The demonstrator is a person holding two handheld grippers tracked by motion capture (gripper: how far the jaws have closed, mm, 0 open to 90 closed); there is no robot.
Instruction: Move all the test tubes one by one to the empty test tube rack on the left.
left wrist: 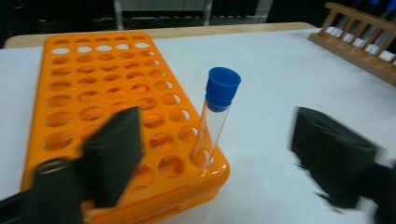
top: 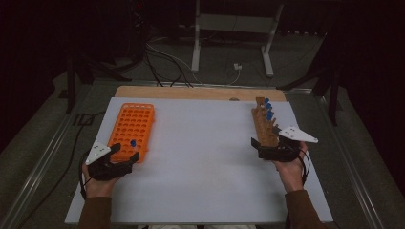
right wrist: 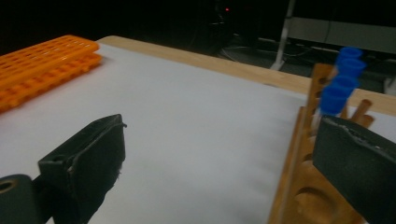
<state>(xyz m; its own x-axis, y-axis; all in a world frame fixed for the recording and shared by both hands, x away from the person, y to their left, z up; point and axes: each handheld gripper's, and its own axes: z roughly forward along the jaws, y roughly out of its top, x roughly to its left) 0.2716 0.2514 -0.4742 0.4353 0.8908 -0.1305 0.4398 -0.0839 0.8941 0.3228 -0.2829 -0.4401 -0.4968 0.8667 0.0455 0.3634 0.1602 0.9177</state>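
1. The left gripper (left wrist: 212, 158), nearest the camera, stood with its jaws spread around nothing.
2. The orange rack (top: 125, 131) lay at the table's (top: 200, 157) left side.
3. The wooden rack (right wrist: 303, 186) stood beside the right gripper (top: 273, 149), whose jaws were also spread.
4. The blue-capped tube (left wrist: 214, 121) stood tilted in a corner hole of the orange rack; the left gripper should back off straight, without touching it.

A white counter (top: 200, 162) with a bare wooden strip along its far edge carries two racks. An orange plastic rack (top: 131, 131) lies flat near the left edge. A wooden rack (top: 264, 126) stands near the right edge, well apart from it.
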